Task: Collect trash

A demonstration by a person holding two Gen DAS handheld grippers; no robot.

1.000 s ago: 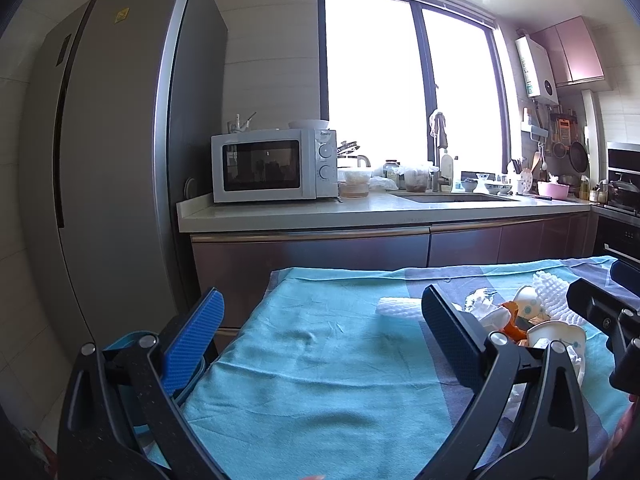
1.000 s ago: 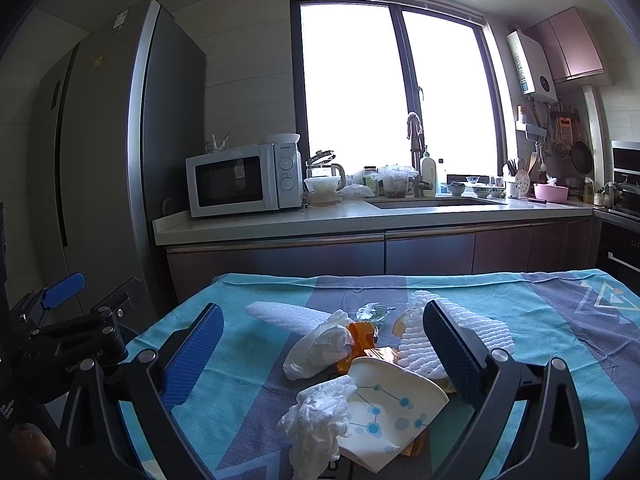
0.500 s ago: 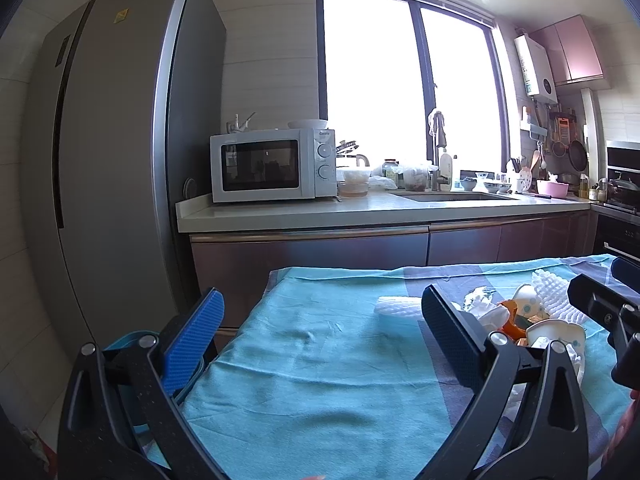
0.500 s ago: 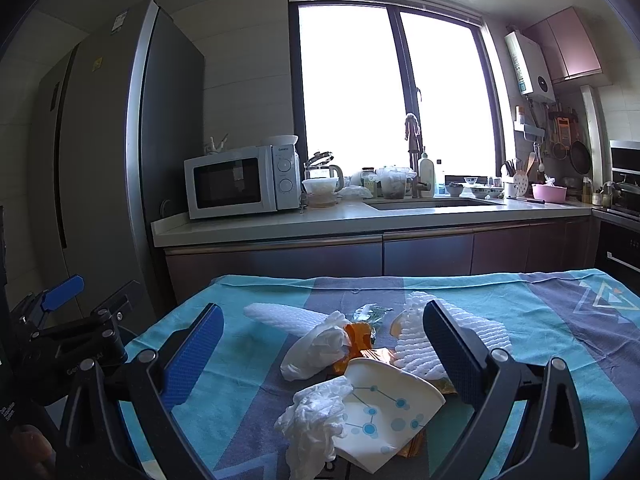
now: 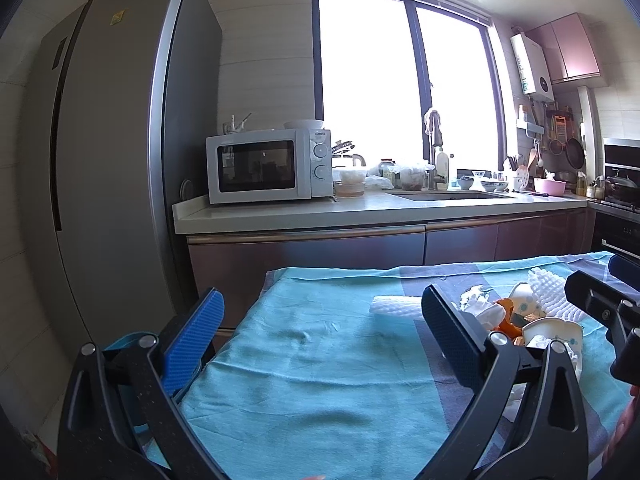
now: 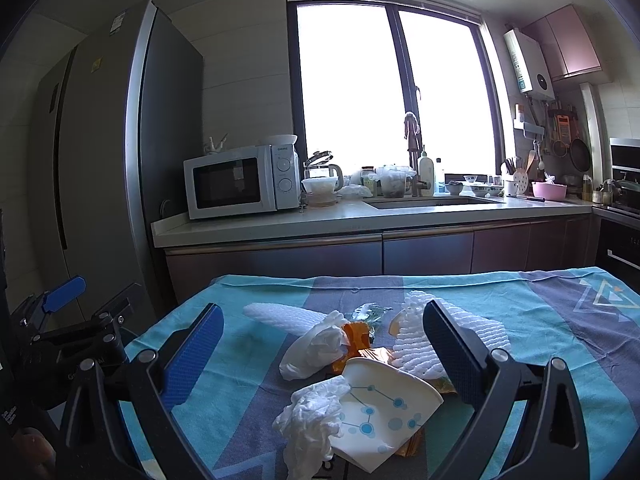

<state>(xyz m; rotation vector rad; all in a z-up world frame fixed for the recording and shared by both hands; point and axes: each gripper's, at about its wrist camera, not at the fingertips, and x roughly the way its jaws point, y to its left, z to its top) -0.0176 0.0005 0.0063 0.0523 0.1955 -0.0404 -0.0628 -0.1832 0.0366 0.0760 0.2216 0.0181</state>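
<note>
The left gripper (image 5: 320, 336) is spread wide over bare teal cloth (image 5: 304, 364), the trash pile (image 5: 516, 316) off to its right. The right gripper (image 6: 322, 346) is also spread, with crumpled tissue (image 6: 310, 412), a flattened paper cup (image 6: 384, 408) and white foam netting (image 6: 416, 344) lying on the surface between its fingers.

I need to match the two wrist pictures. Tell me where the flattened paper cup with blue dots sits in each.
Left wrist: paper cup at far right, behind the left gripper's right finger.
Right wrist: paper cup low centre, between the open fingers, beside a crumpled tissue.
Shared landmark: microwave on the counter.
</note>
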